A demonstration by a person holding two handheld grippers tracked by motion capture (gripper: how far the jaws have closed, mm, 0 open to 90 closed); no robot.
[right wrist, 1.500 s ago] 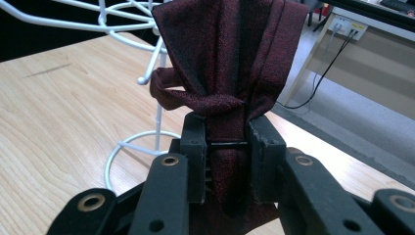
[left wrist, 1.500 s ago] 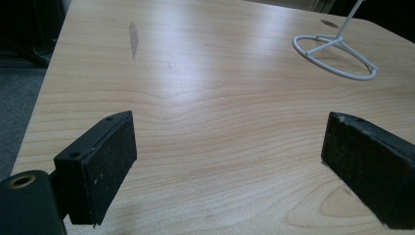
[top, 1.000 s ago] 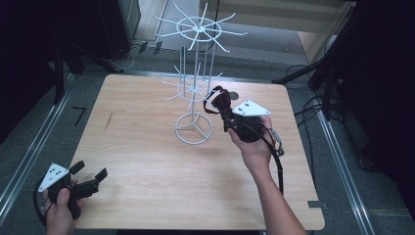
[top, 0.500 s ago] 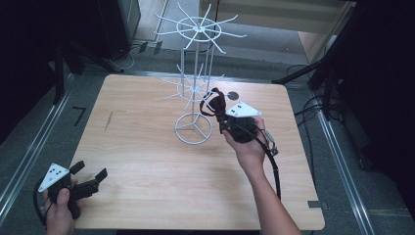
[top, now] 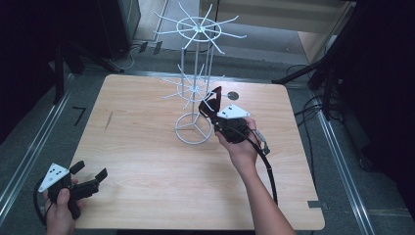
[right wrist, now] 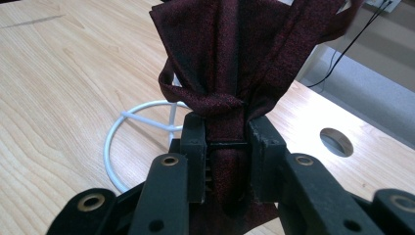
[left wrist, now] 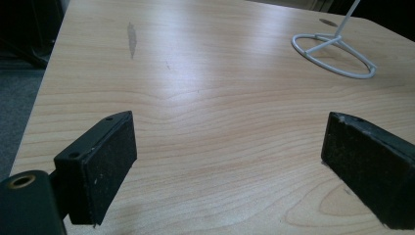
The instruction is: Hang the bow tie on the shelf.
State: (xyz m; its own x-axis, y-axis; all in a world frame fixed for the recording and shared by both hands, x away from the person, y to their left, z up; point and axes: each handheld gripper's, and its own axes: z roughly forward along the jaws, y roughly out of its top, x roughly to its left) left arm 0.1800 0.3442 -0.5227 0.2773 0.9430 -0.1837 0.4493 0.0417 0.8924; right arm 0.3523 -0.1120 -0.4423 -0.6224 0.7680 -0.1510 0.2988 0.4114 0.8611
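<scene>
Because the jaws of the right gripper (right wrist: 226,147) are clenched on a dark red bow tie (right wrist: 244,63), pinching it at its knotted middle so that the cloth fans up and away beyond the fingertips, the coming move seems to turn on how that tie sits against the white wire rack (top: 195,83). In the high view the right gripper (top: 215,110) holds the tie (top: 211,100) up just beside the rack's centre post, near the lower ring of prongs and above the ring-shaped base (top: 194,128) on the table (top: 147,161); whether cloth and wire touch cannot be told. The tie's long axis runs roughly along the jaws, away from the hand and toward the post, and a strap loop hangs at its side, so, as a guess, hooking it on a prong would call for a short reach forward and up. The right hand is plainly the nearer one to the rack. The left gripper (top: 88,178) rests well apart at the near left corner, its jaws spread wide over bare wood with nothing between the pads (left wrist: 105,161). Counted: one bow tie, one rack with two tiers of prongs, two grippers, one round hole (top: 233,95) in the tabletop.
</scene>
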